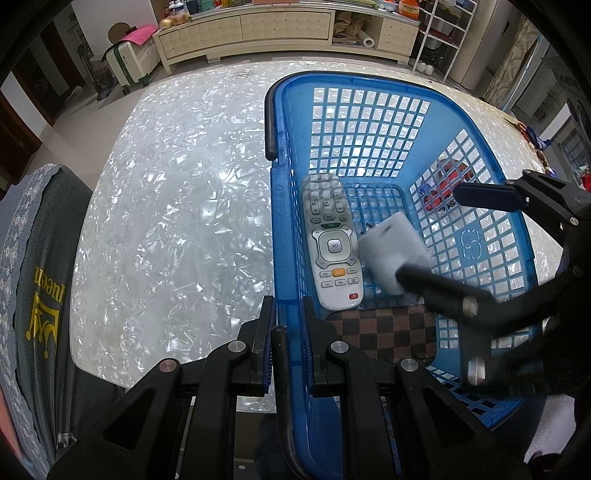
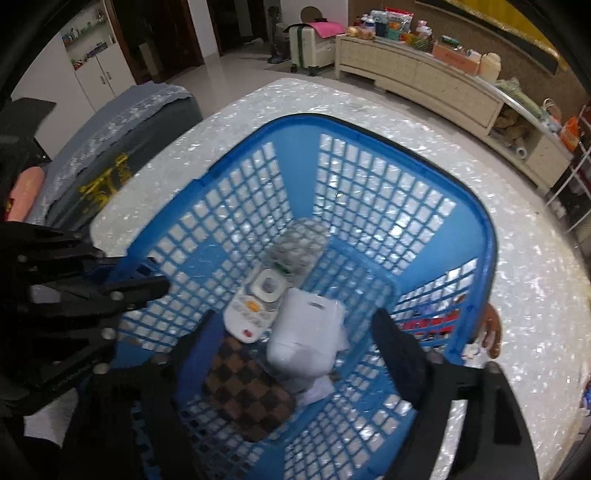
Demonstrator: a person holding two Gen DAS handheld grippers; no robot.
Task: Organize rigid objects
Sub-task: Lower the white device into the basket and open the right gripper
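A blue plastic basket [image 1: 282,229] [image 2: 295,144] stands on the shiny white table. Inside lie a white remote control [image 1: 332,243] [image 2: 255,302], a white plug adapter [image 1: 391,251] [image 2: 306,339] and a brown checkered wallet [image 1: 384,332] [image 2: 243,395]. My left gripper [image 1: 288,321] is shut on the basket's left rim and also shows at the left of the right wrist view [image 2: 144,288]. My right gripper [image 2: 295,350] is open above the basket with the adapter below and between its fingers [image 1: 480,192]. I cannot tell whether the adapter touches them.
A red toy car [image 1: 443,188] [image 2: 428,325] lies on the table [image 1: 166,221] outside the basket's right wall. A grey chair back with yellow print [image 1: 40,280] [image 2: 96,177] stands at the table's left. A cream cabinet [image 1: 258,29] and a suitcase are beyond.
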